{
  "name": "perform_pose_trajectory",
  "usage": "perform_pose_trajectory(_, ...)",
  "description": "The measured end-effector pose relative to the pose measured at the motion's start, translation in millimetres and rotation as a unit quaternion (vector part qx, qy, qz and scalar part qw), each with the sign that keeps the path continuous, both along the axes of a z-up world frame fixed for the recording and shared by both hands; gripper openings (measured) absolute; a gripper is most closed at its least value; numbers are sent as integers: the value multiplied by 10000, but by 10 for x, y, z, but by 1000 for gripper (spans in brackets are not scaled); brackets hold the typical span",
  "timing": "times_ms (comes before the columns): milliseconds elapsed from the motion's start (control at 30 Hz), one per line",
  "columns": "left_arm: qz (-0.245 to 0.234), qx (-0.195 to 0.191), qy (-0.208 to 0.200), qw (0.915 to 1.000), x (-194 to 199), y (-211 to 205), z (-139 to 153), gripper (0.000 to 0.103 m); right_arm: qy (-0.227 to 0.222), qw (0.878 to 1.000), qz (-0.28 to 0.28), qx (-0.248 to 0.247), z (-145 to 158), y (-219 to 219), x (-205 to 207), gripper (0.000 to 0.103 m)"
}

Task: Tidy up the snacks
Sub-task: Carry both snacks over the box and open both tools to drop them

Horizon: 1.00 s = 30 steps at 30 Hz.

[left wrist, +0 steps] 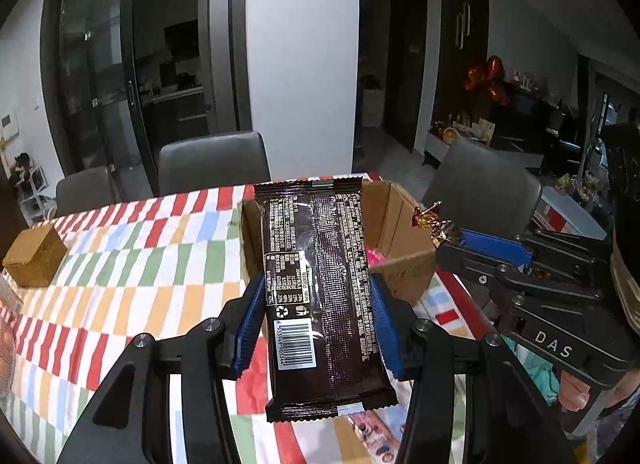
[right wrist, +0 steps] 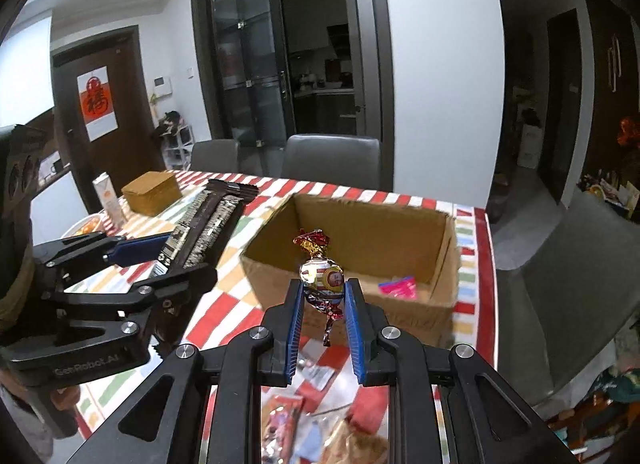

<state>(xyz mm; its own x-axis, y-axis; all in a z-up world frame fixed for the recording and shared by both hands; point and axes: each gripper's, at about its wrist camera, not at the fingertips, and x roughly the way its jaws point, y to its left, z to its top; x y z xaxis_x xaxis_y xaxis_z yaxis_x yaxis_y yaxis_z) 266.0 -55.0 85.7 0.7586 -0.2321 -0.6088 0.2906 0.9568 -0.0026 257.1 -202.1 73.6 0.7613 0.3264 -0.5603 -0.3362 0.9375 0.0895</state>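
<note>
The left hand-held gripper (left wrist: 316,328) clamps a dark chocolate bar (left wrist: 324,300) (barcode side up); the right hand-held gripper (right wrist: 323,300), marked "DAS", pinches a foil-wrapped candy (right wrist: 322,276). Both hover before the cardboard box (right wrist: 400,220) at the tabletop's (left wrist: 120,264) far right corner.

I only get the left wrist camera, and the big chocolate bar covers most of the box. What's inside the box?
Observer: A pink packet lies on the floor of the cardboard box, near its front right corner.
Operator: What is the other gripper holding? I just see a shiny twist.
Observer: The right gripper is shut on a round foil-wrapped candy with a face printed on it.
Operator: Is there more stuff on the table?
Observer: A white carton stands left of the brown block.
</note>
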Motion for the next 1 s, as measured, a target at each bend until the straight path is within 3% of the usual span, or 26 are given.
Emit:
perform_pose_trajectory(433,-41,142,130,9998,674,-181,98,50,127,9996,-231,-68,103,-191,540,22)
perform_pose_trajectory(1000,68,441,645,9969,1252,-338,-292,51,591,9975,-347,-143,-161,-204,1142,22)
